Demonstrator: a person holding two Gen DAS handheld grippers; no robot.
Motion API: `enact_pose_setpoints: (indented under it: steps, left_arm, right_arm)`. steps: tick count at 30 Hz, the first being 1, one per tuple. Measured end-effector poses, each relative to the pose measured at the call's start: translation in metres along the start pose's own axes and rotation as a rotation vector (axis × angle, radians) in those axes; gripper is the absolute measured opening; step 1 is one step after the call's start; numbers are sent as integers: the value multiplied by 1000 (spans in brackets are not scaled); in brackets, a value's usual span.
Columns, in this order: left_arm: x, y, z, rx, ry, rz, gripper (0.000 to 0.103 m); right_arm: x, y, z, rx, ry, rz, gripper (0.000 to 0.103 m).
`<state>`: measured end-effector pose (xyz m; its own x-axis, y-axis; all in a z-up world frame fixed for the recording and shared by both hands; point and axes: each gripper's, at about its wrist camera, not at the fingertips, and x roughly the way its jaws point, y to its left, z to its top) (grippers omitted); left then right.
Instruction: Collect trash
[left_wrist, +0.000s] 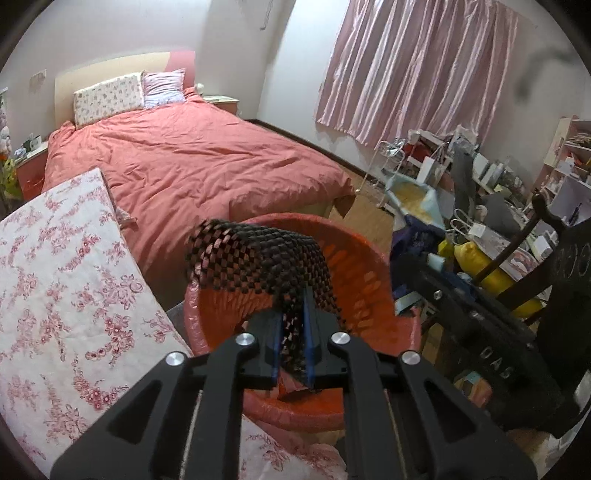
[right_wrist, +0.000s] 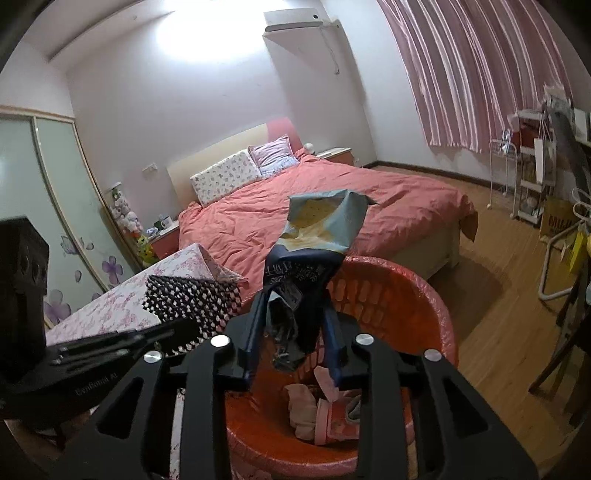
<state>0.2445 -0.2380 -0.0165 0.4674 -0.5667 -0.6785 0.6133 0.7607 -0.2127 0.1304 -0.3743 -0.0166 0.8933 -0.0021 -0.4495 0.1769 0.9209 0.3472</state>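
Note:
A red plastic basket (left_wrist: 369, 273) lined with a red bag sits just below both grippers. My left gripper (left_wrist: 291, 310) is shut on a black checkered mesh sheet (left_wrist: 258, 254), which arches up and over the basket's near side. In the right wrist view the same mesh (right_wrist: 192, 299) shows at the left, beside the basket (right_wrist: 406, 295). My right gripper (right_wrist: 295, 306) is shut on a crumpled blue and dark snack bag (right_wrist: 317, 225) that stands up above the basket rim. Pink wrappers and tissue (right_wrist: 317, 406) lie in the basket's bottom.
A bed with a salmon quilt (left_wrist: 192, 155) lies beyond the basket. A floral padded board (left_wrist: 62, 280) leans at the left. Cluttered shelves and bags (left_wrist: 480, 192) fill the right side, with a dark chair (right_wrist: 569, 332) and wooden floor (right_wrist: 498, 295).

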Motion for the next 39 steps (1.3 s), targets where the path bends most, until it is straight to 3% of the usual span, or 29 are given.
enact_pose_setpoints:
  steps: [4, 11, 14, 19, 22, 24, 31, 39]
  left_arm:
    - [9, 4, -1, -14, 19, 24, 32]
    - [7, 19, -11, -54, 37, 73, 37]
    - [-10, 24, -16, -65, 16, 97, 46]
    - [-61, 29, -32, -65, -77, 171, 79]
    - [-102, 33, -51, -76, -140, 235, 95]
    - [-122, 36, -59, -92, -167, 272, 99]
    - [-189, 46, -102, -147, -221, 414, 99]
    - [-246, 58, -153, -242, -257, 536, 99]
  right_arm:
    - [2, -5, 0, 31, 4, -3, 47]
    - [-5, -2, -3, 38, 4, -17, 72]
    - [-12, 2, -1, 47, -13, -36, 79]
    - [-44, 23, -9, -14, -90, -156, 98]
    - [-59, 41, -14, -82, -104, -215, 99]
    - [-72, 54, -21, -121, -111, -229, 99]
    - [-114, 84, -42, -182, -188, -262, 100]
    - [-140, 110, -63, -211, -158, -242, 101]
